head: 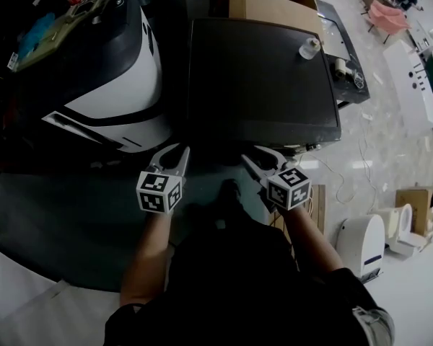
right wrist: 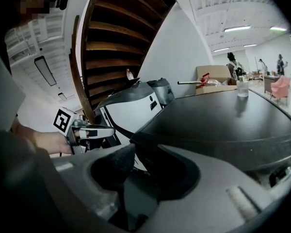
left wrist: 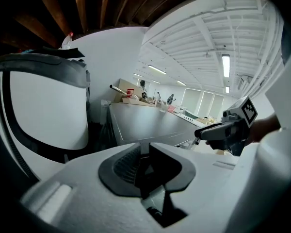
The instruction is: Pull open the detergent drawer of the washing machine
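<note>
Hovering side by side just short of the washing machine (head: 263, 78), the left gripper (head: 175, 153) and right gripper (head: 257, 155) both point toward its shadowed front edge. On the left gripper the jaws are released but only a sliver apart, with nothing between them. On the right gripper the jaws stand well apart, also released and empty; past their tips shows the near corner of the machine's dark top. Straight ahead of both grippers and a little below them is the machine's front face, too dark to make out the detergent drawer. Left of the left gripper sits a white and black appliance (head: 130, 85). Well beyond the right gripper, on the machine's top, stands a clear cup (head: 309, 47), with a cardboard box (head: 270, 6) behind it
</note>
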`<state>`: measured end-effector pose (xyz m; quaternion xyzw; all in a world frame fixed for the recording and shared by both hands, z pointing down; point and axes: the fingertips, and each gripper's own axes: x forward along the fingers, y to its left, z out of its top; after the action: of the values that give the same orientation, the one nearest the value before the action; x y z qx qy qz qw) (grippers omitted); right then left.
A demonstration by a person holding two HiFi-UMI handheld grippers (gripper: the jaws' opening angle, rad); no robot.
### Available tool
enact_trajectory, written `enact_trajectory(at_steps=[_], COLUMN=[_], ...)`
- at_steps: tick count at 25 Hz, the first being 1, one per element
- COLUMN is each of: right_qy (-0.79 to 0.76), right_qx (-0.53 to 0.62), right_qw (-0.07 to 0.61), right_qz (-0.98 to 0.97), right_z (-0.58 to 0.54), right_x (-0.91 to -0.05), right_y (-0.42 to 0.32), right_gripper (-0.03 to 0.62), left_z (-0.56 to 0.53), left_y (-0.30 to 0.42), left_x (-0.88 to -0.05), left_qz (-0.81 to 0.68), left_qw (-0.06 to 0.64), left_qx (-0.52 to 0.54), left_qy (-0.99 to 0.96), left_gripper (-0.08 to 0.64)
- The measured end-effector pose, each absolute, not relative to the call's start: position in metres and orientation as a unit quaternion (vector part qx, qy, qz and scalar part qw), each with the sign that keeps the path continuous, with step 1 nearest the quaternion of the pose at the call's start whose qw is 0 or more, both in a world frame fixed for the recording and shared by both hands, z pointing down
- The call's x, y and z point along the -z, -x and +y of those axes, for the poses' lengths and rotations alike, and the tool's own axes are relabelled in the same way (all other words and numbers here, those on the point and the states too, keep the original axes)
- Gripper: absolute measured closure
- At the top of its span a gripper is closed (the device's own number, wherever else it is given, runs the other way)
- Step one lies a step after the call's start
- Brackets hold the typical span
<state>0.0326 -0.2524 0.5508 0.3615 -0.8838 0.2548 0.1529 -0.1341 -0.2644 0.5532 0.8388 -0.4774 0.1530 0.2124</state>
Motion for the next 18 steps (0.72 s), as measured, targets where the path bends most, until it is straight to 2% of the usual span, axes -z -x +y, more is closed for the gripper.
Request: enact_trajectory(at_steps=[1, 2, 12, 18], right_qy=[-0.36, -0.357, -0.366, -0.374], right_qx=[-0.257, -0.26, -0.291, -0.292], right_qw=[0.156, 0.16, 0.18, 0.189], right_qz=[-0.883, -0.883, -0.865, -0.86], right_z=[-0.252, -0.25, -0.247, -0.259], right_x=[-0.555, -0.56, -0.599, -0.614], right_y=[-0.033, -0.033, -0.038, -0.038], right_gripper=[0.446, 0.442, 0.391, 0.388], left_z=[-0.265, -0.265, -0.266, -0.273], left_y=[0.133, 0.133, 0.129, 0.129], left_x=[-0.558, -0.562, -0.603, -0.616], left_qz=[-0.475, -0.473, -0.455, -0.455], left_qw=[0.217, 0.221, 0.244, 0.25], left_qx=[-0.155, -0.158, -0.197, -0.205], left_qy=[-0.838, -0.838, -0.834, -0.83], left_gripper=[0.464, 0.439, 0.387, 0.371])
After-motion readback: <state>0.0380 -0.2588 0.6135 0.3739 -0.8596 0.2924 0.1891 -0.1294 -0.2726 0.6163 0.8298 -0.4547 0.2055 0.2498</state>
